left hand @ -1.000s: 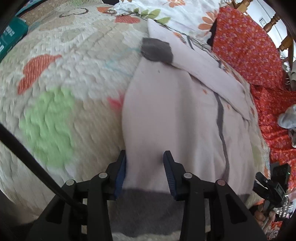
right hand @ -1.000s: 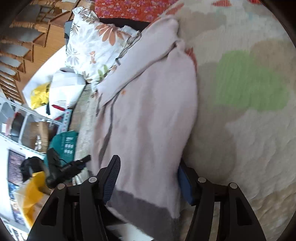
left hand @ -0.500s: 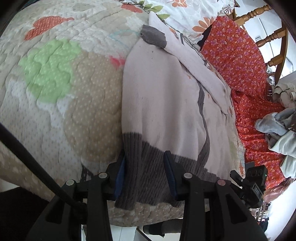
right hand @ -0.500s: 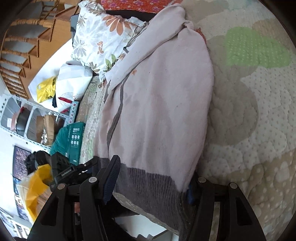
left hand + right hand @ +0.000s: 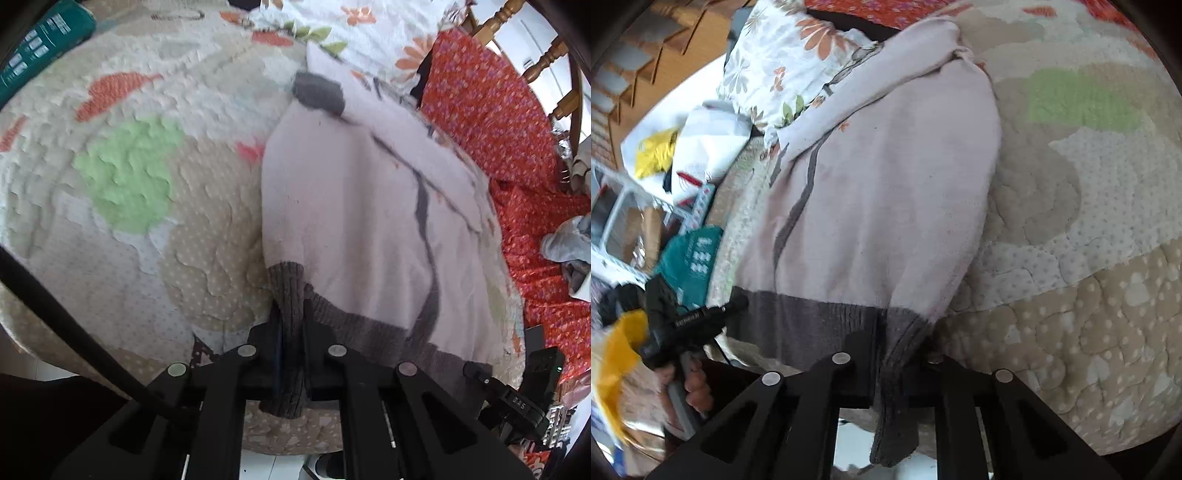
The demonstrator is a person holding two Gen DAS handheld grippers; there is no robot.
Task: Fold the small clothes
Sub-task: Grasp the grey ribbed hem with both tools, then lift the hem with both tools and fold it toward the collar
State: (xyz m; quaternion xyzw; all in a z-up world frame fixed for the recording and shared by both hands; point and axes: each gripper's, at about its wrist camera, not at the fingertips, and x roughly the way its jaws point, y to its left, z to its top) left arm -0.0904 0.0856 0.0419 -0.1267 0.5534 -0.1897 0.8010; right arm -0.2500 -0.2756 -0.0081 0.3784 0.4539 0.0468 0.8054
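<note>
Both grippers are now pinching the grey ribbed hem of a pale pink sweater [image 5: 362,206], where a second ago their jaws were standing apart on either side of the cloth; the left gripper [image 5: 291,332] is clamping the hem's corner on the side next to the bare quilt in its view, the jaws drawn nearly together with a bunched fold of grey knit [image 5: 288,295] squeezed between them and hanging down below; the right gripper [image 5: 890,343] is doing the same at the hem's other corner, its jaws all but closed on a gathered strip of grey rib [image 5: 894,369] that is trailing past the fingers.

This probably means the grasp for a fold is set, and the hem is ready to be lifted and carried up toward the collar.

The sweater is lying flat along the near edge of a bed, sleeves tucked in over the body, a grey cuff [image 5: 317,92] showing at the far end.

The bed is wearing a quilted cover [image 5: 129,177] in beige, white, green and orange patches; a floral pillow [image 5: 786,62] is sitting beyond the sweater; a red flowered cloth [image 5: 491,110] is spreading beside it, with wooden spindle furniture [image 5: 546,55] behind; a teal box [image 5: 690,254] and cluttered shelves are filling the room's edge.
</note>
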